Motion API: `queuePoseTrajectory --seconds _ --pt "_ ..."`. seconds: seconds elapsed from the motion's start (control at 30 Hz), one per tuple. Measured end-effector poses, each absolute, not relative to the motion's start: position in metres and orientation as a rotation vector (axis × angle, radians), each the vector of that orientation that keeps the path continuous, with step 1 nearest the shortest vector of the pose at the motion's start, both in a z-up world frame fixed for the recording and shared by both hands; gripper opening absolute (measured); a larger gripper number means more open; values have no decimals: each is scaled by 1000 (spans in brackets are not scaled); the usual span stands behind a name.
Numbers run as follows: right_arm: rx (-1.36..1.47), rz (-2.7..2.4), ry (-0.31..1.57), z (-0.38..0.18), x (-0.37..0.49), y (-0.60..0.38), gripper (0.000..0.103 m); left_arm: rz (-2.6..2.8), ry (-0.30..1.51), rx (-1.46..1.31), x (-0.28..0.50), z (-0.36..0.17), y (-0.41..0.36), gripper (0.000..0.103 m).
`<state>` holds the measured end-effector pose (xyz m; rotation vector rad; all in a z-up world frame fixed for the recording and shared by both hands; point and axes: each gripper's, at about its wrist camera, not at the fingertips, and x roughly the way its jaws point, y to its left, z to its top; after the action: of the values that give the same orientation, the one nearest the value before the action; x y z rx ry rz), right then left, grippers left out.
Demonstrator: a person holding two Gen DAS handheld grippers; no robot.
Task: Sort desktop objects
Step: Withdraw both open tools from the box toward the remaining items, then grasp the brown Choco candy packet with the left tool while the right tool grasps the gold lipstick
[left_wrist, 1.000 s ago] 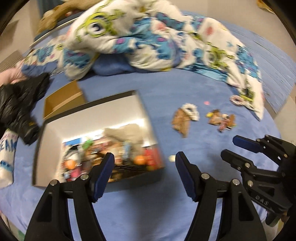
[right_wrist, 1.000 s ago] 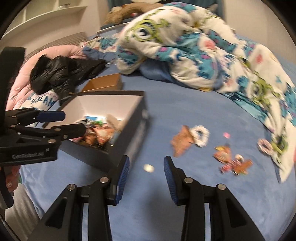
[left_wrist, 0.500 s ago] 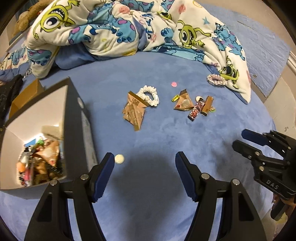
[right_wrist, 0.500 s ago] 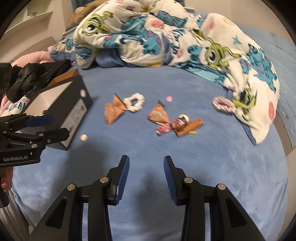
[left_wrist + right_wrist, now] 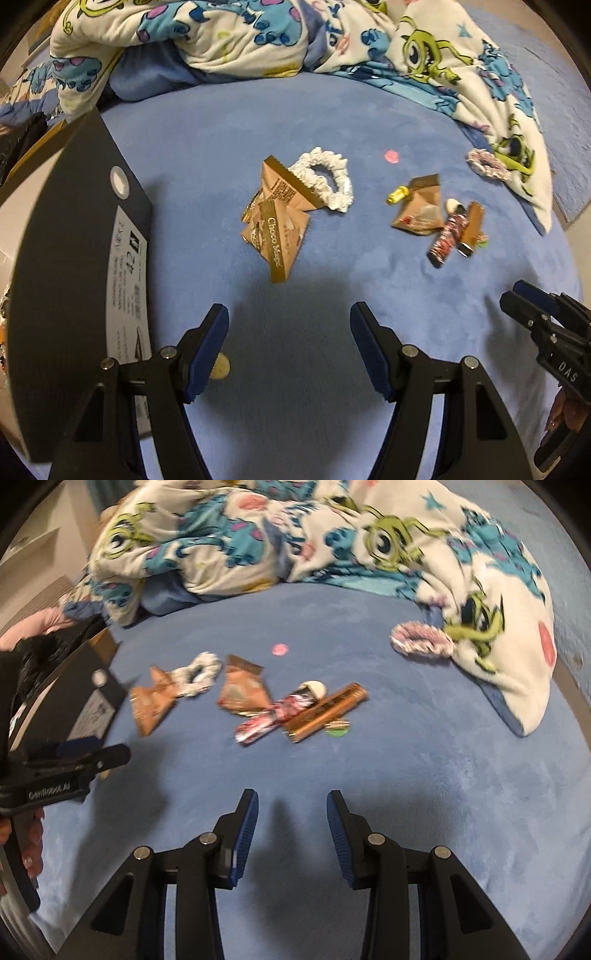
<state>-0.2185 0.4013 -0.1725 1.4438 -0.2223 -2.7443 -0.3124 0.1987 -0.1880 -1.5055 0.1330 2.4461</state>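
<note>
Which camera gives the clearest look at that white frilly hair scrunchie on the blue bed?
The left wrist view. There the white scrunchie lies near the middle, sharp, its full ring visible, with a brown snack packet over its left edge. In the right wrist view the scrunchie sits farther off to the left, smaller and blurred.

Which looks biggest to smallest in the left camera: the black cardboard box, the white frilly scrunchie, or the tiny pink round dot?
1. Black cardboard box, though it sits nearest the camera.
2. White frilly scrunchie.
3. Pink round dot, clearly smallest.

left gripper (image 5: 289, 350) | black arms, blue ribbed pads, silver screws | right gripper (image 5: 292, 840) | same
</note>
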Motion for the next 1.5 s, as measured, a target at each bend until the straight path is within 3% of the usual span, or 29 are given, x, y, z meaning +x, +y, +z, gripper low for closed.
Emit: queuePoseTrajectory --seconds 0.17,0.97,1.1,1.2,1.27,1.5 --pt "1450 -2734 -315 -187 -237 416 39 2453 143 -1508 -326 -199 200 69" --pt "1447 -2734 -424 -197 -309 422 44 2462 145 -1505 -370 -219 205 69" --pt "1439 -2741 -400 -197 -313 420 41 2462 136 -1497 -374 -219 205 59" --pt "1424 -2738 -383 -196 -313 417 32 2454 121 -1493 -376 -218 205 48" --pt "1415 -2729 -390 -196 -312 417 24 2450 110 -1494 -377 -217 204 48" --pt "1408 -2733 -369 -197 -305 414 22 2438 91 -1488 -374 -215 204 37"
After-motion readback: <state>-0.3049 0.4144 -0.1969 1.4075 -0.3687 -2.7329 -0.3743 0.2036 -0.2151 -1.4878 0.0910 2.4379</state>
